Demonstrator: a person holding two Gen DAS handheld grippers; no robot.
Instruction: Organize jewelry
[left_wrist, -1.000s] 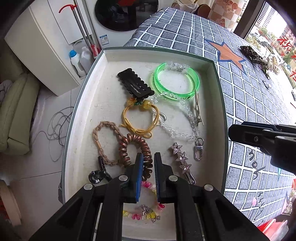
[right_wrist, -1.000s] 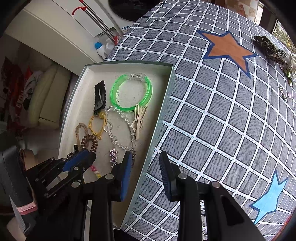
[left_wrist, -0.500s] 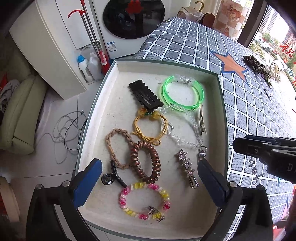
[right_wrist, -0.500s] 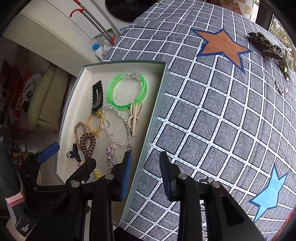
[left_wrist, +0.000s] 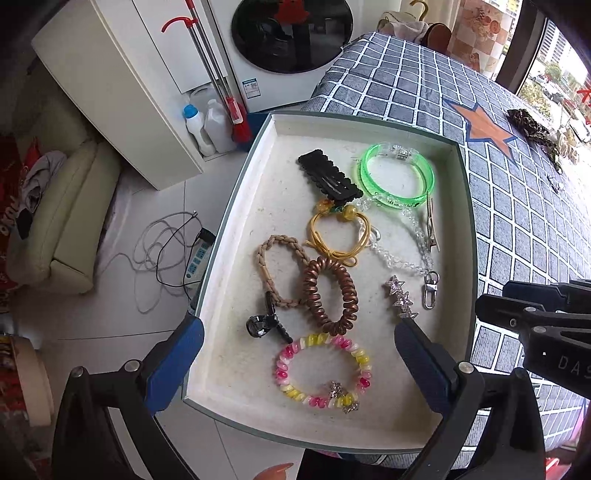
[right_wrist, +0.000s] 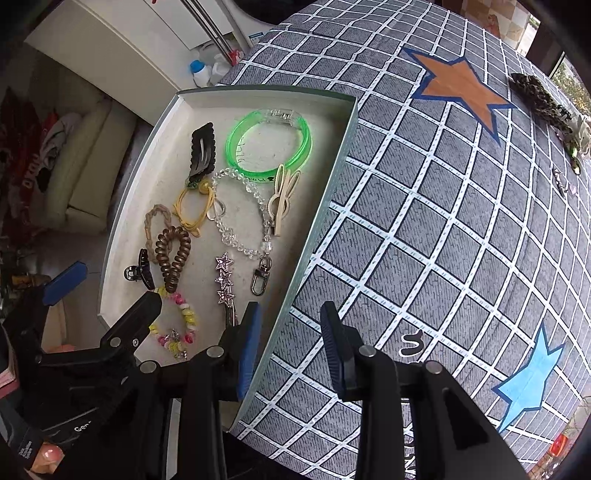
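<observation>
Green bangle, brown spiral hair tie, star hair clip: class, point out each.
Green bangle (left_wrist: 428, 181): left wrist view, right rim.
Brown spiral hair tie (left_wrist: 349, 291): left wrist view, right coil.
Star hair clip (right_wrist: 224, 275): right wrist view, middle star.

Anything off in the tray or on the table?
Tray juts past the table edge over the floor. Inside, nothing broken, but brown coil tie overlaps braided tie. Leopard-print item lies unsorted on the checked cloth.

A table covered by a grey checked cloth (right_wrist: 424, 229) with orange and blue stars is shown. A shallow green-edged tray (right_wrist: 325, 206) is set at its left edge. Far right of the tray, a leopard-print hair accessory (right_wrist: 535, 98) is laid on the cloth.
</observation>
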